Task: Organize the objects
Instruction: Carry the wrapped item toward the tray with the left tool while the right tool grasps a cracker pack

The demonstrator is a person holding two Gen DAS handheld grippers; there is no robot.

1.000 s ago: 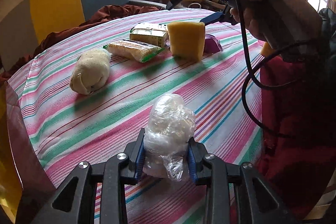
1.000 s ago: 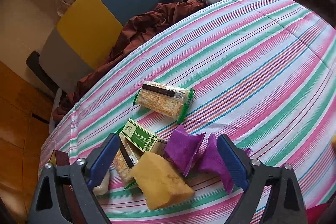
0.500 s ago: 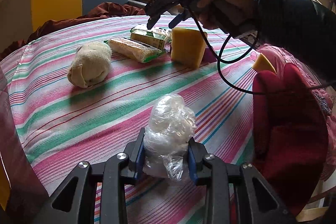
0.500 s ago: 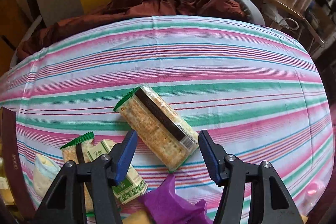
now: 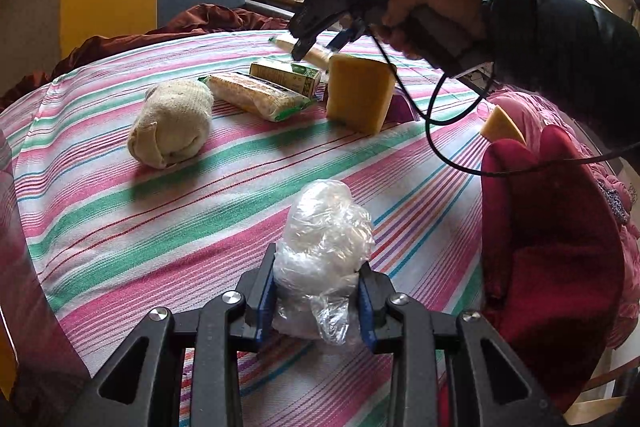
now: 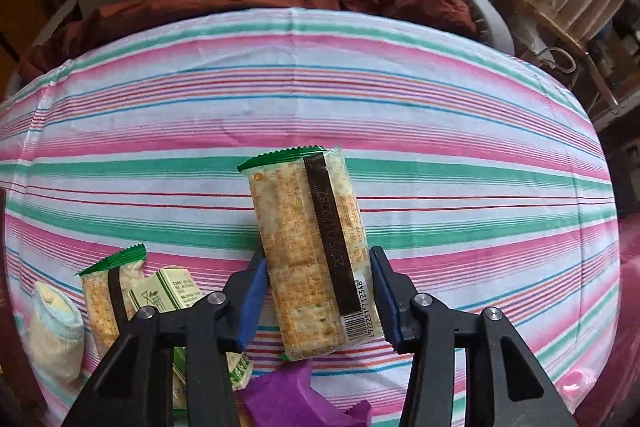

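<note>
Step in hand: a cracker packet (image 6: 316,255) is being taken by the right gripper (image 6: 318,301) on the striped tablecloth (image 6: 440,131).
Right claw: the jaws are closing, with the packet's near half between the blue pads; whether both pads already press on the wrapper cannot be told.
Grip advice: the squeeze is best kept gentle and square across the packet's long sides, since the crackers inside would likely crack under a hard pinch; a straight lift would probably keep the far end from sagging.
Left claw: the left gripper (image 5: 316,301) is clamped narrow on a crumpled clear plastic bag (image 5: 324,247), held near the tablecloth's near edge.
Neighbours: a second cracker packet (image 6: 106,301), a green box (image 6: 172,289) and a rolled sock (image 6: 54,331) are seen at the near left; purple paper (image 6: 292,397) lies just under the right claw.
Sponge: a yellow sponge (image 5: 358,93) stands upright beside the box.
Containers: no bin, tray or basket is visible; the only holder is the plastic bag, and its contents cannot be made out.
</note>
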